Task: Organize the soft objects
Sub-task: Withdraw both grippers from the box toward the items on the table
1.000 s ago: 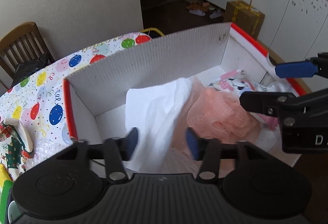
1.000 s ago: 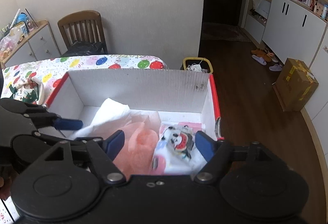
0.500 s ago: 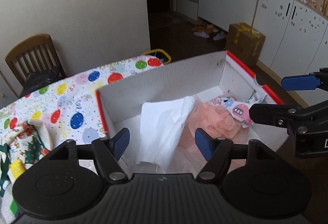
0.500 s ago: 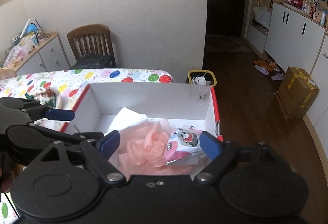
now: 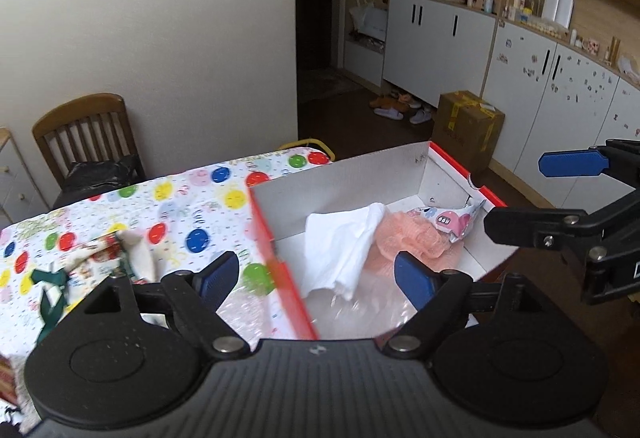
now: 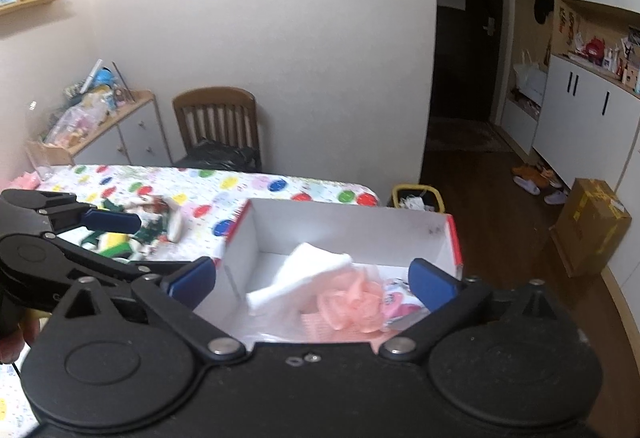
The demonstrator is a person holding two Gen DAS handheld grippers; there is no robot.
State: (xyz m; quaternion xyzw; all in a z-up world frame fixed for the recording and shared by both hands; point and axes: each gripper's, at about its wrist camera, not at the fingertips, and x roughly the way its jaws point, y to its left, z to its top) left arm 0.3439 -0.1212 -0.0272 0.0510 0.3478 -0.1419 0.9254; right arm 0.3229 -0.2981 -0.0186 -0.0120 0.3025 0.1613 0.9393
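Note:
A white box with a red rim (image 5: 264,226) (image 6: 348,226) sits on the table. Inside lie a white cloth (image 5: 344,250) (image 6: 296,278), a peach mesh puff (image 5: 412,238) (image 6: 352,298) and a pink cartoon pouch (image 5: 452,222) (image 6: 396,302). My left gripper (image 5: 316,278) is open and empty, raised above the box's near left corner. My right gripper (image 6: 312,282) is open and empty, raised above the box's near side; it also shows in the left wrist view (image 5: 560,193). A Christmas-print cloth item (image 5: 100,262) (image 6: 148,222) lies on the table left of the box.
The table has a balloon-print cover (image 5: 180,197). A wooden chair (image 6: 218,125) stands behind it by the wall. A yellow bin (image 6: 416,197) and a cardboard carton (image 6: 592,226) stand on the floor to the right. White cabinets (image 5: 440,45) line the far wall.
Both grippers have risen and pulled back from the box. The left gripper opened wider and let go of the white cloth, which now lies in the box. The left view swung left.

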